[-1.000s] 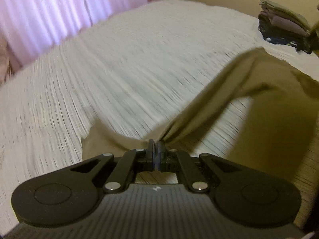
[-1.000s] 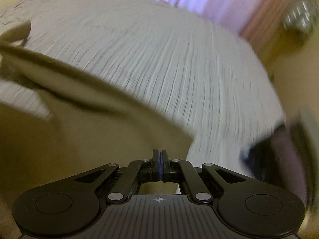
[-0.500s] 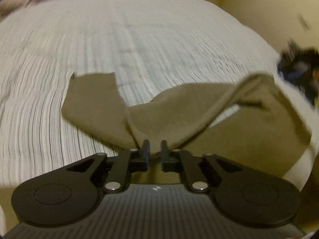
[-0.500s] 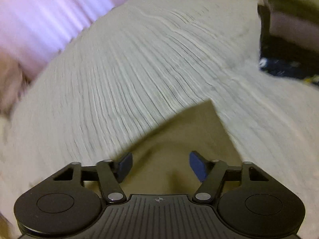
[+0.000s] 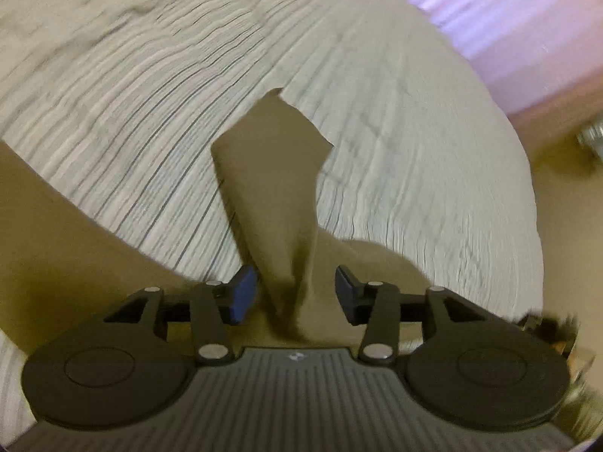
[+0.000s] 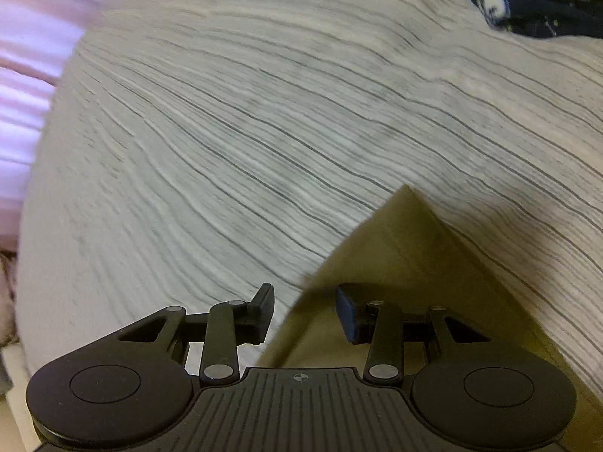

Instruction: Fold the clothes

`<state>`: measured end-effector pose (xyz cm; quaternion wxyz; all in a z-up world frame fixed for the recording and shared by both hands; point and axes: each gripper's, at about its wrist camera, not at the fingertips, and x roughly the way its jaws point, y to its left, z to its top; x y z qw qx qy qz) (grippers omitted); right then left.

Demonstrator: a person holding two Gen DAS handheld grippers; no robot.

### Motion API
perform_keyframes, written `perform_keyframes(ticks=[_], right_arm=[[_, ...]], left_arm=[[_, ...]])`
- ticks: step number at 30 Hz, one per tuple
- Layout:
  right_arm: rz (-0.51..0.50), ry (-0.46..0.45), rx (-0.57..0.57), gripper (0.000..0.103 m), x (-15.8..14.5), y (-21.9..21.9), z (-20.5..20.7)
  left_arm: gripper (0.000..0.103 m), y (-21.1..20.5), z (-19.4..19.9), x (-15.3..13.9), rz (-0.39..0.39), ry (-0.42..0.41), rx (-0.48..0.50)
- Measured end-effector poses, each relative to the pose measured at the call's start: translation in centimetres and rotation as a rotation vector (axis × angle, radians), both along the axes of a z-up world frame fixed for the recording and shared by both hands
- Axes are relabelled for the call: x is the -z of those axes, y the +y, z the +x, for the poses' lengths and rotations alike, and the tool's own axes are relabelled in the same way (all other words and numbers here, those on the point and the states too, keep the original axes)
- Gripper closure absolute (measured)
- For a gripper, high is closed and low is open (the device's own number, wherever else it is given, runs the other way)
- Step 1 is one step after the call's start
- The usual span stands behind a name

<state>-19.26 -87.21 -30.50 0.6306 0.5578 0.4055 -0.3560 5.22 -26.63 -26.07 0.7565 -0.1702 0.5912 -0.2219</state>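
Left wrist view: your left gripper [image 5: 297,293] points down at the bed [image 5: 395,120].
Left jaws: they stand apart and have just been opening; a raised fold of the olive cloth [image 5: 271,188] stands in the gap, and neither blue pad [image 5: 243,293] presses on it.
Cloth, left view: a narrow flap runs from the gap away across the striped bedcover and ends in a ragged corner; more of the cloth spreads to the left edge of the picture and below the fingers.
Surroundings, left view: a pink curtain [image 5: 527,30] hangs past the far edge of the bed; the picture is blurred.

Right wrist view: your right gripper [image 6: 305,312] also points down at the bed [image 6: 226,132].
Right jaws: they are parted and have just been closing a little; the cloth's edge passes up through the gap without touching either pad.
Cloth, right view: the cloth [image 6: 407,241] lies flat on the bedcover, one corner pointing away from you, its body under the right finger and running off the lower right.
Surroundings, right view: dark clothes [image 6: 535,3] lie at the bed's far right corner; the curtain [image 6: 26,75] shows at the left.
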Motion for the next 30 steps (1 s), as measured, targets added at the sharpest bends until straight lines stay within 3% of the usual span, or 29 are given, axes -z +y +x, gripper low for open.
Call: perform_keyframes(ticks=[2,5,8,9,10,12,14,18,21,23,25,30], right_arm=[[0.014,-0.005,0.007,0.062,0.4,-0.3,-0.3],[0.029,-0.015,0.004,0.062,0.9,-0.6,-0.7],[0.03,-0.031,-0.016,0.062,1.1,-0.8,-1.1],[0.026,-0.038,-0.024,0.069,1.1,-0.9,-1.3],[0.017,-0.046,-0.036,0.101,1.0,-0.9,-1.6],[-0.002,-0.082,-0.045,0.103,0.4,-0.4,-2.7],[-0.039,-0.155,-0.028,0.103,-1.0,0.2,-4.5],[-0.158,-0.363,-0.014,0.103,-6.0,2.2,-9.8],[-0.205,-0.534,-0.001,0.103,-9.5,5.3,-15.6],[-0.215,-0.588,0.02,0.103,-10.6,8.0,-19.3],[-0.191,-0.576,0.073,0.103,-9.9,10.8,-22.9],[-0.057,-0.374,0.222,0.103,-3.8,15.9,-28.7]], left_arm=[[0.055,-1.2,1.0,0.1,0.008,0.012,-0.005],[0.052,-4.0,1.8,0.5,0.099,0.003,0.06],[0.051,-7.0,1.7,1.5,0.257,-0.028,0.178],[0.054,-7.9,1.5,1.8,0.311,-0.048,0.221],[0.068,-8.6,1.2,2.2,0.385,-0.079,0.266],[0.1,-9.3,0.6,2.7,0.507,-0.142,0.318],[0.101,-7.6,0.4,2.2,0.431,-0.169,0.248],[0.102,-1.3,-0.3,-1.9,0.153,-0.3,0.015],[0.102,3.7,-2.8,-4.3,0.044,-0.368,-0.081],[0.102,6.7,-4.7,-4.8,0.002,-0.375,-0.124],[0.102,8.6,-6.3,-3.1,0.025,-0.304,-0.144],[0.103,11.5,-8.8,4.0,0.103,-0.131,-0.21]])
